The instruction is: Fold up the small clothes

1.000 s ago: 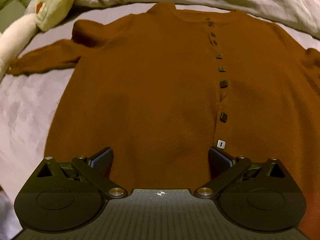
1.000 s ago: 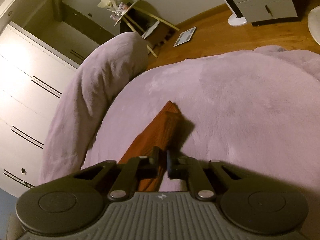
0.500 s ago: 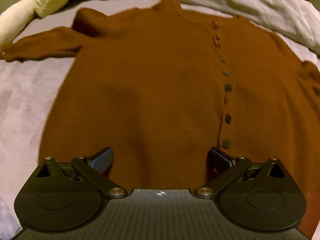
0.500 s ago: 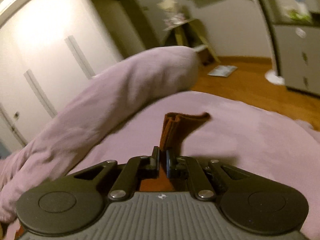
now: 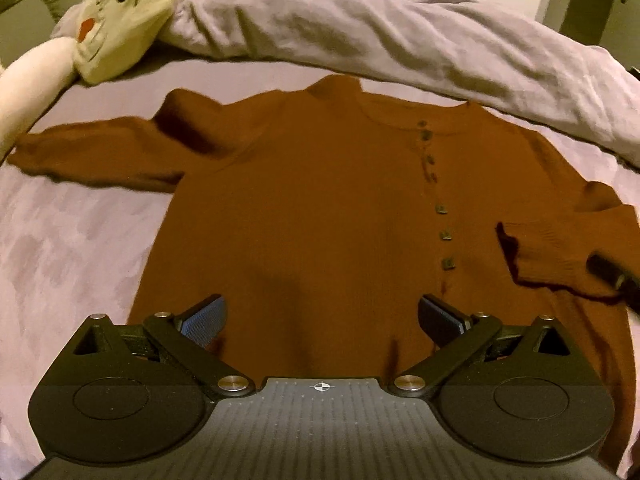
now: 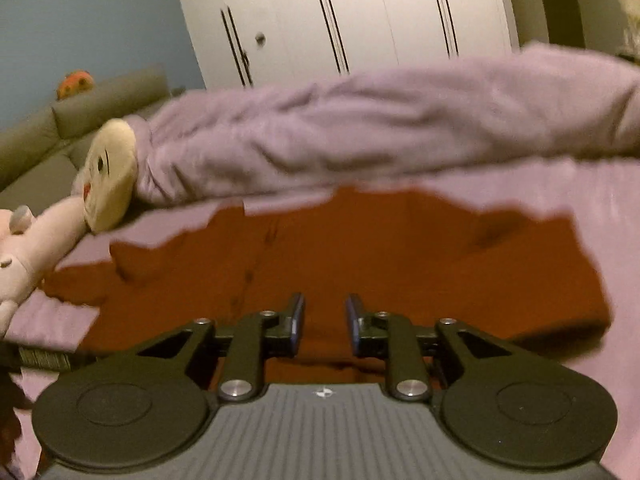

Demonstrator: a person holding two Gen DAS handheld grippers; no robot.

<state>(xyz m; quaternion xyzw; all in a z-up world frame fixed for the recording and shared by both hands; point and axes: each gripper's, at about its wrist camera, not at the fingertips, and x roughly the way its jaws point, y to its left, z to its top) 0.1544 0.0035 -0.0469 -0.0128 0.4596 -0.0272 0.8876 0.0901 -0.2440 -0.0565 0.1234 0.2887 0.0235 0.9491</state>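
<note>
Left wrist view: a brown sweater lies flat on the lilac bed, buttons up, one sleeve folded onto its body. The left tongs hang spread wide above its hem, holding nothing. The right tongs are parted over the sweater, empty. A plush toy lies beside the rumpled duvet.
</note>
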